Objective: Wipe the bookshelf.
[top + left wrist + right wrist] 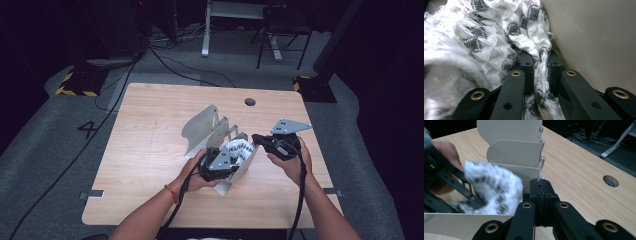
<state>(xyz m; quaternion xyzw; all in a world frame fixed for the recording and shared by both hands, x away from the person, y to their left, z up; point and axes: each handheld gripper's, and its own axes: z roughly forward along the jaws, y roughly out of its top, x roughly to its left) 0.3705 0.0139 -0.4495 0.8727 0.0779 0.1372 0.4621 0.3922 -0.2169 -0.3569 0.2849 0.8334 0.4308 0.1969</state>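
A grey metal rack [200, 127] with several upright dividers stands at the middle of the wooden table [145, 160]. A white and black knitted cloth [239, 148] sits bunched in the slot nearest me. My left gripper [230, 154] reaches into that slot, and in the left gripper view it [541, 60] is shut on a fold of the cloth [486, 37], next to a divider wall [594, 37]. My right gripper [257, 138] is at the rack's right end. Seen in its own view, this gripper [541, 186] is shut with nothing visible between the jaws, just in front of a divider edge [534, 173] and beside the cloth [494, 185].
A round cable hole [250, 102] is in the table behind the rack, and is also seen as a hole [610, 180] in the right gripper view. Cables [170, 60], a chair [282, 30] and a desk leg [206, 30] are on the floor beyond the table.
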